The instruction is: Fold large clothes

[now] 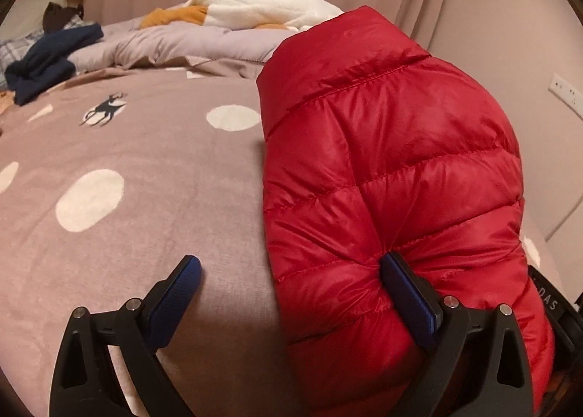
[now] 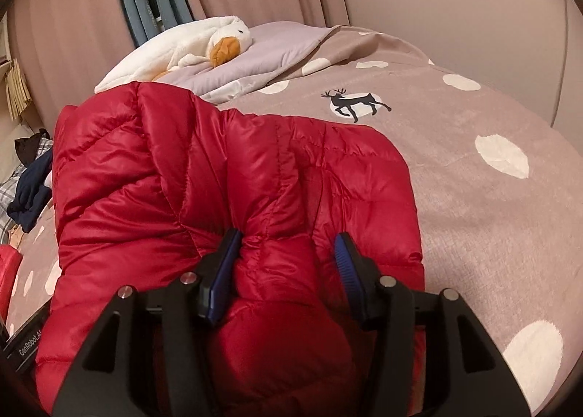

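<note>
One red jacket [image 2: 218, 180] lies on one bedspread [image 2: 473, 205], two grippers touching.

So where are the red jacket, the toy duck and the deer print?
Red jacket [image 2: 218, 176]: right wrist view, quilted top.
Toy duck [image 2: 226, 47]: right wrist view, orange beak.
Deer print [image 2: 355, 102]: right wrist view, body.

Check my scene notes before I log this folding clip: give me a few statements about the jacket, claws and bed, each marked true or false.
1. The red puffer jacket lies on a dotted bedspread. True.
2. The left claw is clamped shut on the jacket. False: its jaws are spread, one finger pressing the jacket's edge.
3. The right claw has bunched jacket fabric between its fingers. True.
4. The plush duck sits on the jacket. False: it lies behind it, on the lilac quilt.
</note>
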